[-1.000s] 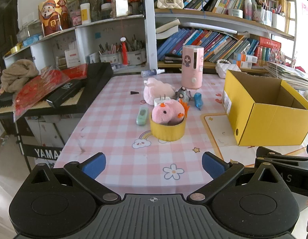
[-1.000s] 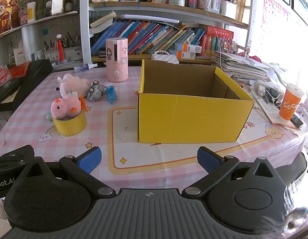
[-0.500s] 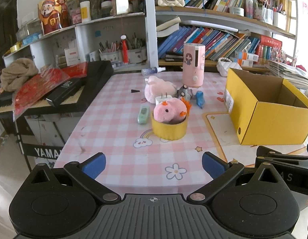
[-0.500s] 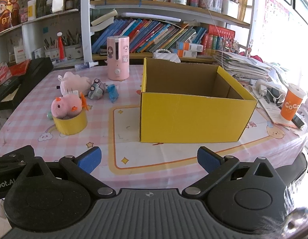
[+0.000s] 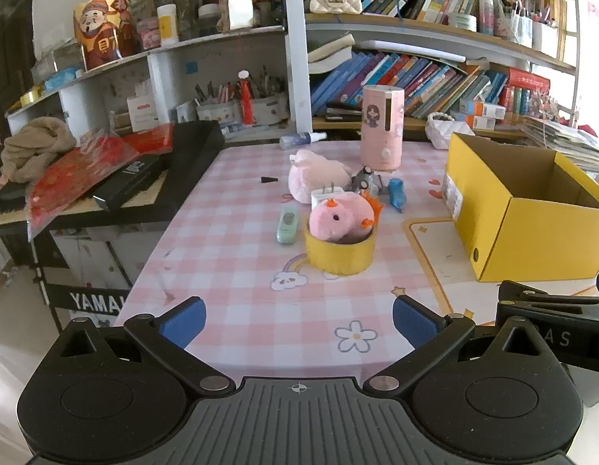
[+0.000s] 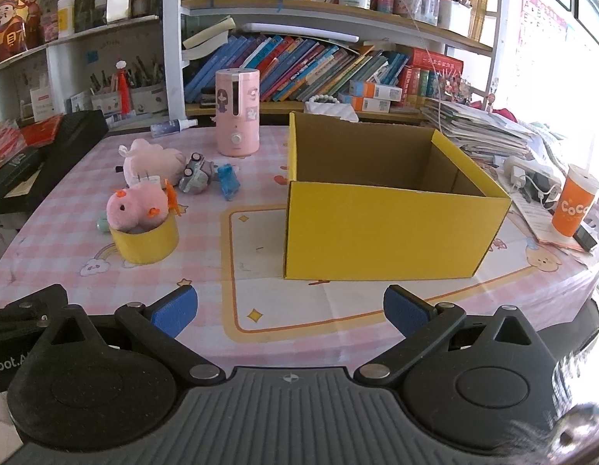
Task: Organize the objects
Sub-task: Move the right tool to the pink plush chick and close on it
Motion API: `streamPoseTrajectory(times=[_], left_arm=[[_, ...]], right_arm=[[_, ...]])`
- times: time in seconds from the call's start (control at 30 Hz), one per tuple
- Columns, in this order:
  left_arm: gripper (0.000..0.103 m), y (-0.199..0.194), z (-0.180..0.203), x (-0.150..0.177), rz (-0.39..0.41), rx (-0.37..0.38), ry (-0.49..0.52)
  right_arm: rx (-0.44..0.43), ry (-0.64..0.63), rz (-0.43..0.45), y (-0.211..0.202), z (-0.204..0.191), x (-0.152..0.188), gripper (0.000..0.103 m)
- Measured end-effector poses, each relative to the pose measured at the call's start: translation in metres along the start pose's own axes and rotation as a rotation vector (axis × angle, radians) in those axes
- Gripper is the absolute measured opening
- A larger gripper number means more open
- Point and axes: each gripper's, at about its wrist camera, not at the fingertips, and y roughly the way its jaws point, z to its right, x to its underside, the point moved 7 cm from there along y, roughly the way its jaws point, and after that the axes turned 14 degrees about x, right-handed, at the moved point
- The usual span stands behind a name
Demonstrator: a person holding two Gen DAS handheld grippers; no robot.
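Left wrist view: we found the left gripper (image 5: 298, 319) spread wide and holding nothing, pink plush (image 5: 341, 217) in the yellow tape roll (image 5: 340, 252) at 12 o'clock. Right gripper (image 6: 287, 310) likewise gaped, yellow box (image 6: 388, 228) at 1 o'clock.

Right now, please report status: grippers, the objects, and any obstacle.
Left gripper open, empty. Right gripper open, empty. Pink plush sits in yellow tape roll; yellow box looks empty. Path to box unobstructed.

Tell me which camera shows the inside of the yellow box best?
The right wrist view: the yellow box stands near the middle, and its open top shows the brown inner walls. The left wrist view shows the yellow box at the right edge, cut off, inside partly visible.
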Motion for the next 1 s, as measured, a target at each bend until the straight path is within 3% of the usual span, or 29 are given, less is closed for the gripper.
streamPoseTrajectory(times=[0.53,1.0], left_arm=[[0.103,-0.006,-0.040,0.008,0.007,-0.049,-0.117],[0.103,0.015,-0.067,-0.008,0.017,-0.174,-0.173]], right_arm=[[-0.115,-0.092,-0.001,0.003,-0.039,-0.001,0.103],[-0.284,-0.178,0.054,0.028,-0.079,-0.035,0.098]])
